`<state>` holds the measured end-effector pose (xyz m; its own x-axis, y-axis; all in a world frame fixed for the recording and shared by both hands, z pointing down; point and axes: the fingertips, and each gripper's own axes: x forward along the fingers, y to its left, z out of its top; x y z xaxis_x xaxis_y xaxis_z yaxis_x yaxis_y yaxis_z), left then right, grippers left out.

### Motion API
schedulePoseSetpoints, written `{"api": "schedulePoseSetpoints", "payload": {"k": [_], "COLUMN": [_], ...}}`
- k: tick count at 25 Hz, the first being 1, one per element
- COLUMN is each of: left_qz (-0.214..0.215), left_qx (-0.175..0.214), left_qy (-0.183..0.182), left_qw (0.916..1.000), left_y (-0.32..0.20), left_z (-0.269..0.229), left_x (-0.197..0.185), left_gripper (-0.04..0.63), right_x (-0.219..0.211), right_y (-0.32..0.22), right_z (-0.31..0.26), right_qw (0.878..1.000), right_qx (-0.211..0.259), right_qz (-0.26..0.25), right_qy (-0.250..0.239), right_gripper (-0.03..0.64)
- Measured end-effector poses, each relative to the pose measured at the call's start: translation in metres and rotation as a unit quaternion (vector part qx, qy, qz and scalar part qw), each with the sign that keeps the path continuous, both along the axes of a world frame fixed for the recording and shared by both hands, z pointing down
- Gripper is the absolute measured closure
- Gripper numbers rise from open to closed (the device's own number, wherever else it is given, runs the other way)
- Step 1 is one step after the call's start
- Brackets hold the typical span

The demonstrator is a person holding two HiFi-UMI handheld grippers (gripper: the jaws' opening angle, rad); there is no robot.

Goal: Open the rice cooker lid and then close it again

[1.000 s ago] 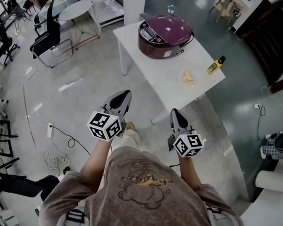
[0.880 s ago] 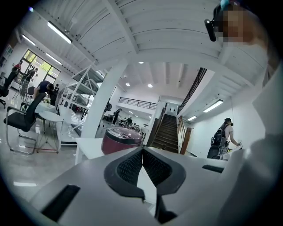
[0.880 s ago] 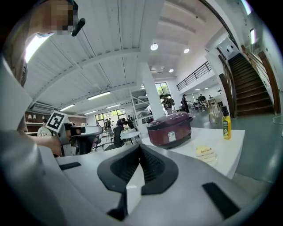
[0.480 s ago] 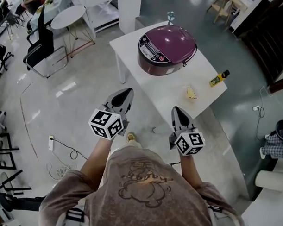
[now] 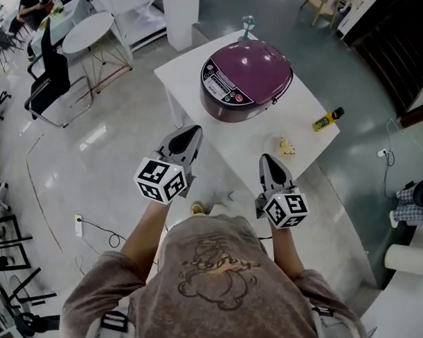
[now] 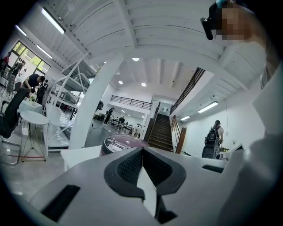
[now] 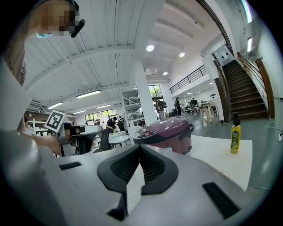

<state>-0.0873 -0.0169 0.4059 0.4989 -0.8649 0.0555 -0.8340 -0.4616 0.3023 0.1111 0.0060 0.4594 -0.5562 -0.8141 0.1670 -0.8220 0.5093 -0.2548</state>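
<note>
Bright overhead lighting, floor [image 5: 92, 134] glare, sharp focus, fisheye-warped edges.

No word or number can be read anywhere. The rice cooker [image 5: 253, 63] on the counter [image 5: 242, 143] has a control panel [image 5: 221, 85] at the left of its lid, with buttons and print too small to make out. The yellow bottle [image 5: 327, 118] to the right bears a label that stays illegible. The cube [image 5: 160, 180] on the left gripper [image 5: 190, 131] and the cube [image 5: 286, 209] on the right gripper [image 5: 265, 159] carry only black-and-white square marker patterns.
</note>
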Motion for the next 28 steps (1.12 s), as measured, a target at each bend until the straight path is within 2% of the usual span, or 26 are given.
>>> {"api": "schedulePoseSetpoints", "payload": {"k": [10, 14, 28], "left_qz": [0.014, 0.008, -0.004], "left_qx": [0.015, 0.017, -0.002], "left_qy": [0.001, -0.009, -0.029], "left_qw": [0.9998, 0.9998, 0.9996], "left_y": [-0.065, -0.092, -0.159], "left_z": [-0.006, -0.005, 0.004], "left_x": [0.005, 0.008, 0.016], "left_gripper": [0.574, 0.574, 0.574], "right_x": [0.003, 0.005, 0.015], "right_y": [-0.063, -0.092, -0.169], "right_z": [-0.007, -0.007, -0.005], "right_qw": [1.0, 1.0, 1.0], "right_qx": [0.009, 0.012, 0.012], "right_qz": [0.009, 0.006, -0.007], "right_qy": [0.003, 0.001, -0.02], "right_gripper": [0.614, 0.614, 0.614]}}
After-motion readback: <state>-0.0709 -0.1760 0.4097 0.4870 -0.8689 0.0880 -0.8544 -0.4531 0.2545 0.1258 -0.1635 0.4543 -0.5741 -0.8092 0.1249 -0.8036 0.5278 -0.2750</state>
